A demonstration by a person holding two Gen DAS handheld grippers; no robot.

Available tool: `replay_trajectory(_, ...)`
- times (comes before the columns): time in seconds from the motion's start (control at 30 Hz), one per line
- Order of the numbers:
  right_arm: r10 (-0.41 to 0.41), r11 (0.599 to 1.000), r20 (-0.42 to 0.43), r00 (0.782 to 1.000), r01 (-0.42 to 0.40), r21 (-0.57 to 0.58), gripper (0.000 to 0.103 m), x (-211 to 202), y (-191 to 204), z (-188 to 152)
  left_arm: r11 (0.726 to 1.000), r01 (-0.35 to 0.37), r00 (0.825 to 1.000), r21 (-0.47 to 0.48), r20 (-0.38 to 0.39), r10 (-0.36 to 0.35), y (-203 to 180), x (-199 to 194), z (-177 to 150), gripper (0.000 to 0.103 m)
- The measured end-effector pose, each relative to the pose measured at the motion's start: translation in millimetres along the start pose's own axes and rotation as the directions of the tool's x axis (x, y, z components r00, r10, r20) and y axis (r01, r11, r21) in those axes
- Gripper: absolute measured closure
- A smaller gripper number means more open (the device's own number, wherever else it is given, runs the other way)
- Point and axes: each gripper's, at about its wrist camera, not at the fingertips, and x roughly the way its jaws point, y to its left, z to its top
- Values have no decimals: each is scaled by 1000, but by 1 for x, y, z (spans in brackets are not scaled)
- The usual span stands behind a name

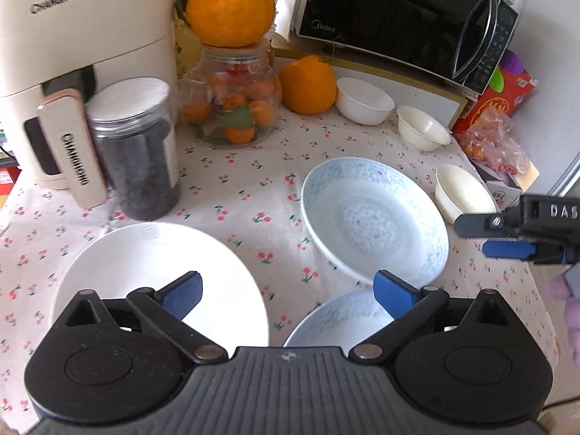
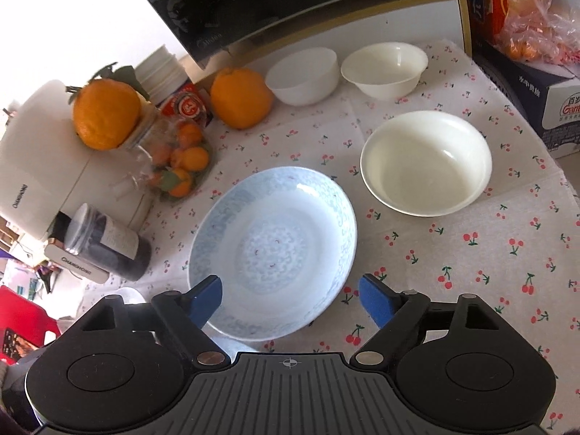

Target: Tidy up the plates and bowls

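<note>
Landmark: the blue-patterned plate [image 1: 375, 217], lying flat on the cherry-print tablecloth [image 1: 246, 195].

- Left gripper [image 1: 288, 291] — jaws spread wide, nothing between the pads; it hangs above the cloth on the near side of the landmark.
- White plate [image 1: 159, 275] — left of the landmark and nearer the camera, partly under the left gripper's left finger.
- Second blue plate [image 1: 340, 320] — just in front of the landmark; whether the rims touch cannot be told, the gripper body hides much of it.
- Right gripper [image 2: 290, 301] — released, jaws apart and empty, over the landmark's near rim.
- Large cream bowl [image 2: 426, 163] — right of the landmark, apart from it.
- Small cream bowl [image 2: 384, 69] and white bowl [image 2: 302, 76] — behind the landmark, side by side.
- Glass jar [image 1: 232, 101] of small oranges, dark-filled canister [image 1: 134, 148] — beyond the landmark's left side.
</note>
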Motion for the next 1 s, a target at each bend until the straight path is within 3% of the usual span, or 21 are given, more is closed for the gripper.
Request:
replay_trajectory(0.5,-23,988,35,999,28,-150,18,-33,8,-34,996,0,1000,94,15,-1,8,-29,-34,1)
replay_trajectory(0.6,-23,983,46,999,31,-184,12,-36,8,-43,992,20,1000,124,21,-23,6,-34,-42,1)
replay_trajectory(1.0,37,947,26,999,-27,-321,12,-36,6,-75,957,157,988,244,-30,-154,-9,-39,-79,1)
